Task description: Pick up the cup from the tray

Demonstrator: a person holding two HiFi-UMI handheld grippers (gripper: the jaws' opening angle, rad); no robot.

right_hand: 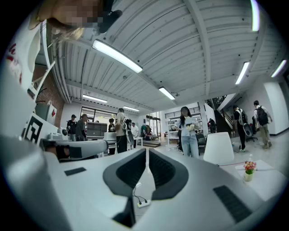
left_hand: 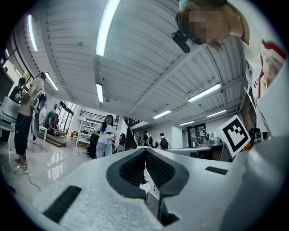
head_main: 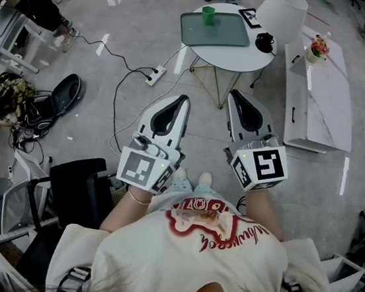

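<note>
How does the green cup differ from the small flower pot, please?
Colour: the green cup is green, the flower pot is pale. Contents: the flower pot holds flowers; no plant shows in the green cup. Place: the green cup stands on the tray on the round table; the flower pot stands on the long white table. Both stand upright.

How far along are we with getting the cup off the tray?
Nothing is done yet: the green cup stands upright on the tray, on the round white table. Nothing is in hand: the left gripper and right gripper are both shut and empty, held well short of the table. Left to do: approach, open a gripper, close on the cup and lift it.
</note>
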